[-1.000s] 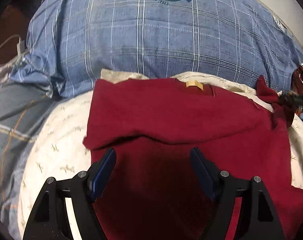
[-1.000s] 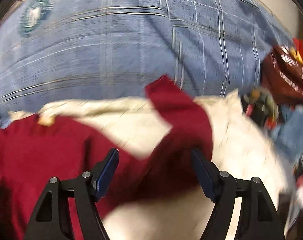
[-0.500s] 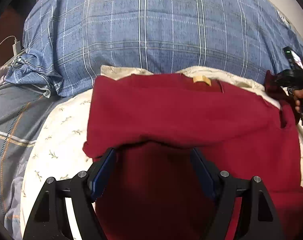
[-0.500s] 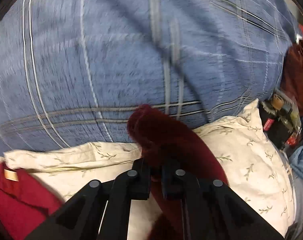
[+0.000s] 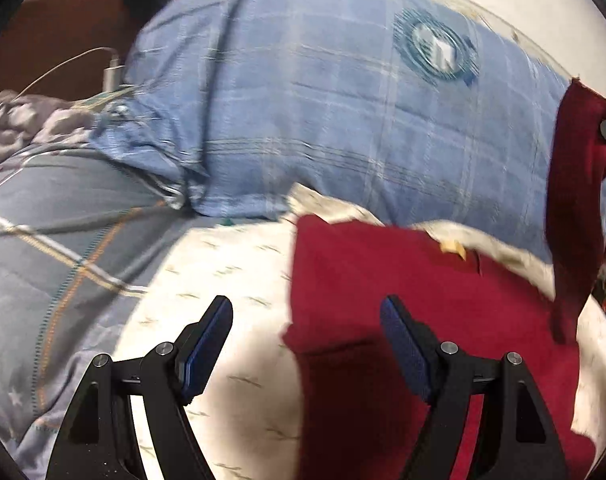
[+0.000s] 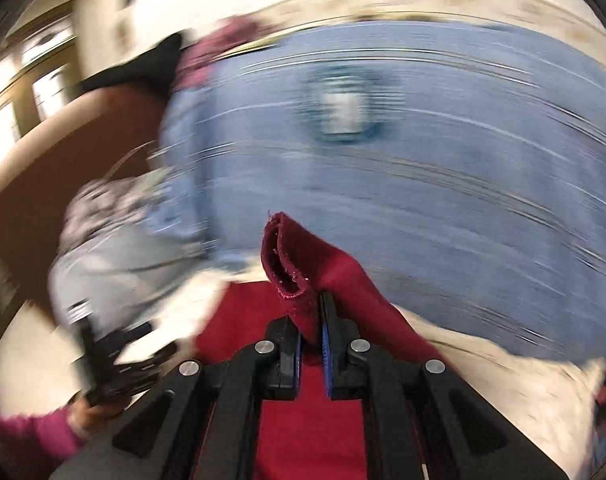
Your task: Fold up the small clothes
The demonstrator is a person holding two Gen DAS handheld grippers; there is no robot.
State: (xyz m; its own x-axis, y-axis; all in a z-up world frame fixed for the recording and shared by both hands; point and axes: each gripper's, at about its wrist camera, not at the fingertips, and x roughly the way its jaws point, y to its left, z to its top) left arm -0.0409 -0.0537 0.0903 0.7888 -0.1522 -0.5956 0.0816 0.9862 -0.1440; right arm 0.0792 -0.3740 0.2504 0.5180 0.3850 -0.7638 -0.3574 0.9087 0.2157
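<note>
Lifting since the earlier frame, the right hand-held gripper (image 6: 311, 340) has raised the sleeve (image 6: 299, 268), clamped between its closed jaws, above the bed. The left hand-held gripper (image 5: 307, 340) has shifted left and hangs open, gripping nothing. A cream pillow (image 5: 231, 280) carries the shirt (image 5: 403, 300); a blue plaid pillow (image 5: 323, 120) lies behind. The shirt's left edge sits between the left fingers
</note>
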